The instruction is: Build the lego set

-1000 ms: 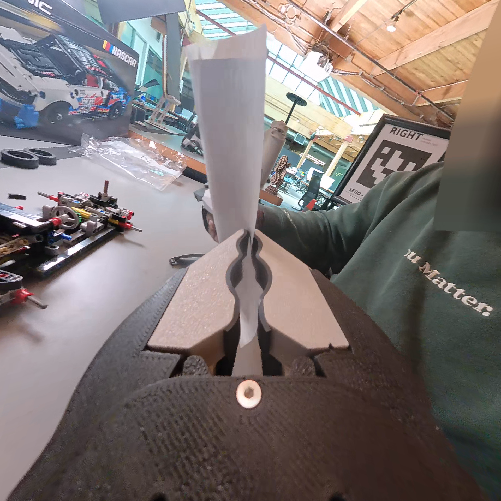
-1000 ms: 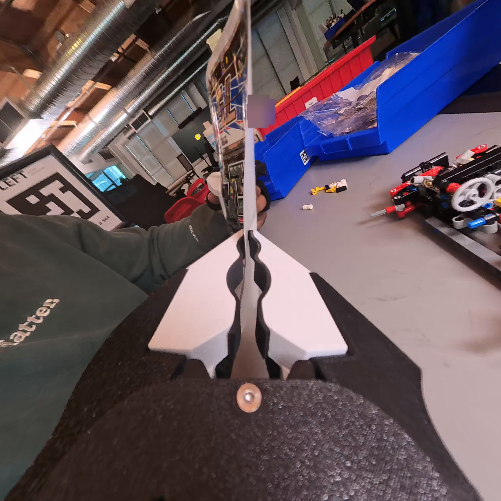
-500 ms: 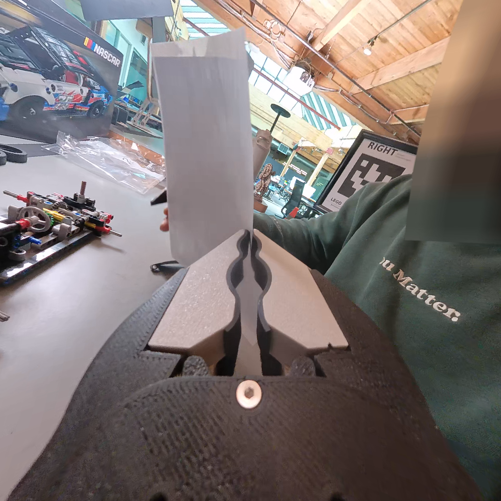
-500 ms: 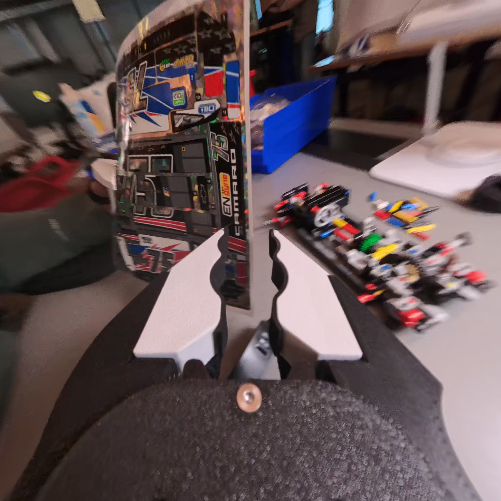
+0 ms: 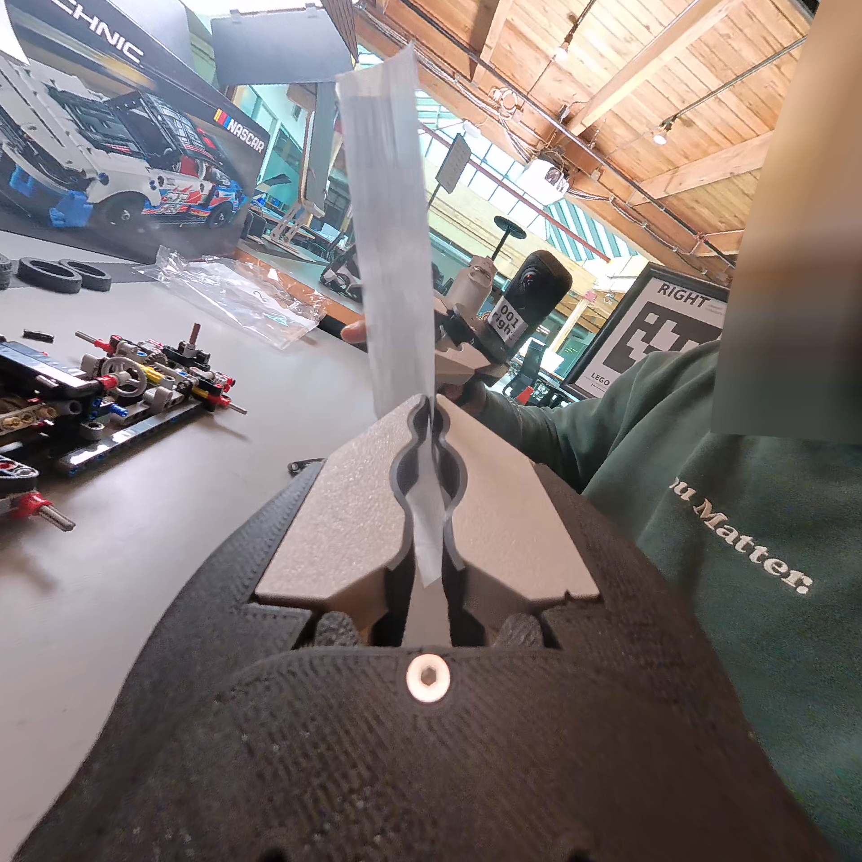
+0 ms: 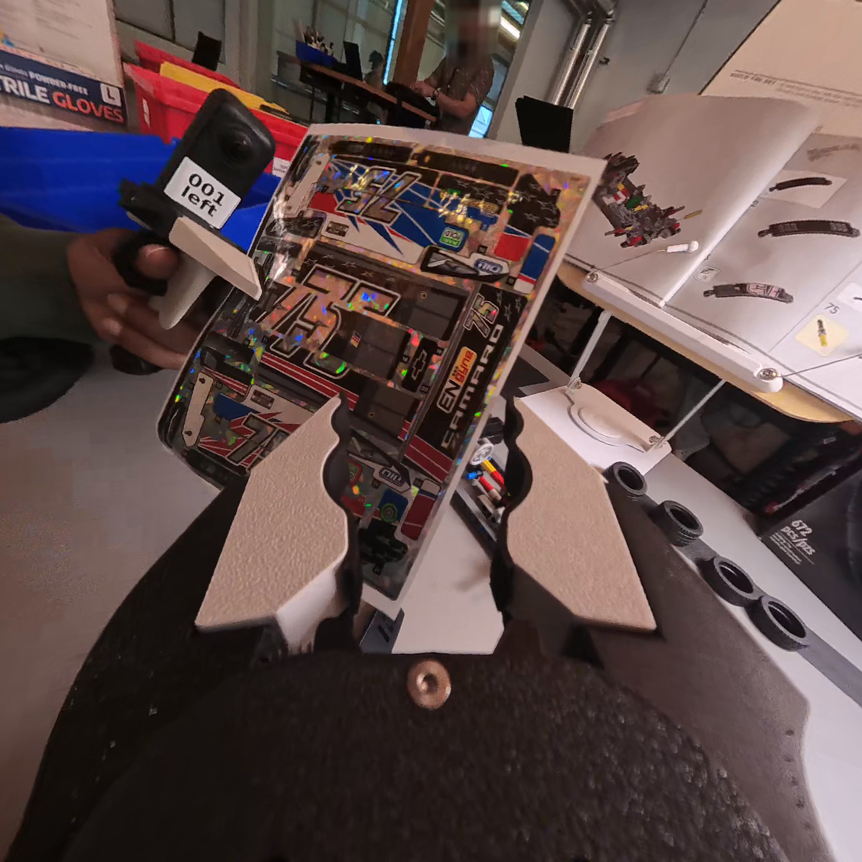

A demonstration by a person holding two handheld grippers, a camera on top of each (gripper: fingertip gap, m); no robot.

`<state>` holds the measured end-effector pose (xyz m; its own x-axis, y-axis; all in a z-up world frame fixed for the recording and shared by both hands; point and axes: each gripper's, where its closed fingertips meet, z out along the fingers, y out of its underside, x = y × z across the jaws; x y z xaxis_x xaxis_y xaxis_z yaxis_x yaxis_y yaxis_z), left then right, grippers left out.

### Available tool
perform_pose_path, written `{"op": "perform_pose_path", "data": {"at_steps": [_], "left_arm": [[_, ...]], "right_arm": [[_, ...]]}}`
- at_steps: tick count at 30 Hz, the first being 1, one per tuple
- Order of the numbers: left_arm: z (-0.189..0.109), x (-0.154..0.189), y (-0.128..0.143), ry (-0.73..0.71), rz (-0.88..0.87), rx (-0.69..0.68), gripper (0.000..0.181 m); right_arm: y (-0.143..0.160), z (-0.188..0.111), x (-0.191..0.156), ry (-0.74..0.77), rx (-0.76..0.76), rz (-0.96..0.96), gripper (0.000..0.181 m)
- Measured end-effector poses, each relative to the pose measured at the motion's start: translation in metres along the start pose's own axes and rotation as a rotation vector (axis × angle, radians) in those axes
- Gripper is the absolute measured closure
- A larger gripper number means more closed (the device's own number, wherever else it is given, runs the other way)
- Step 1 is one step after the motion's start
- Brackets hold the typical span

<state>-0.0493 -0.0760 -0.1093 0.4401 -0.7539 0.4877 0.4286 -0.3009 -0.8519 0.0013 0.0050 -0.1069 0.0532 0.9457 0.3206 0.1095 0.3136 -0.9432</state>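
My left gripper (image 5: 431,410) is shut on the edge of a sticker sheet (image 5: 396,233), held upright above the table with its white back towards this camera. In the right wrist view the sheet's shiny printed face (image 6: 373,303) fills the middle, and the left gripper (image 6: 247,284) pinches its left edge. My right gripper (image 6: 427,410) is open; the sheet's lower corner hangs between its jaws. The right gripper (image 5: 448,359) shows just behind the sheet in the left wrist view. The part-built lego chassis (image 5: 116,387) lies on the grey table at the left.
The lego box (image 5: 116,140), a clear plastic bag (image 5: 242,294) and black tyres (image 5: 60,275) sit at the table's back. In the right wrist view an open instruction booklet (image 6: 746,233) rests on a white stand, with several tyres (image 6: 676,522) below it. Blue (image 6: 70,177) and red bins stand behind.
My right gripper has opened, let go of the sticker sheet and swung round to face its printed side. My left gripper still holds the sheet.
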Motion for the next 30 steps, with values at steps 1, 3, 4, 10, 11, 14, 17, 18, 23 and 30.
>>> {"op": "perform_pose_path", "data": {"at_steps": [1, 3, 4, 10, 11, 14, 17, 18, 23, 30], "left_arm": [[0.0, -0.001, 0.0, -0.008, -0.002, 0.001, 0.181], [-0.001, -0.005, -0.001, -0.026, -0.005, 0.006, 0.181], [-0.001, -0.006, -0.002, -0.036, -0.005, 0.013, 0.181], [-0.001, -0.019, -0.003, -0.127, 0.007, 0.027, 0.181], [0.0, -0.02, -0.002, -0.142, 0.017, 0.022, 0.181], [0.001, -0.021, 0.001, -0.157, 0.048, 0.003, 0.181], [0.004, -0.017, 0.004, -0.149, 0.078, -0.018, 0.181], [0.005, -0.015, 0.006, -0.143, 0.089, -0.026, 0.181], [0.008, -0.01, 0.011, -0.115, 0.101, -0.057, 0.181], [0.01, -0.013, 0.021, -0.125, 0.131, -0.118, 0.181]], "right_arm": [[-0.001, -0.001, 0.003, 0.015, 0.004, -0.001, 0.118], [-0.002, -0.003, 0.01, 0.053, 0.005, -0.014, 0.117], [-0.003, -0.003, 0.013, 0.07, 0.004, -0.014, 0.117], [-0.011, 0.01, 0.016, 0.005, -0.017, 0.029, 0.118], [-0.011, 0.017, 0.007, -0.049, -0.04, 0.041, 0.119], [-0.011, 0.038, -0.03, -0.217, -0.066, 0.101, 0.118], [-0.006, 0.053, -0.057, -0.322, -0.076, 0.153, 0.113], [-0.004, 0.055, -0.063, -0.347, -0.077, 0.165, 0.112], [0.003, 0.055, -0.07, -0.366, -0.073, 0.167, 0.111], [0.004, 0.052, -0.074, -0.379, -0.064, 0.188, 0.117]]}}
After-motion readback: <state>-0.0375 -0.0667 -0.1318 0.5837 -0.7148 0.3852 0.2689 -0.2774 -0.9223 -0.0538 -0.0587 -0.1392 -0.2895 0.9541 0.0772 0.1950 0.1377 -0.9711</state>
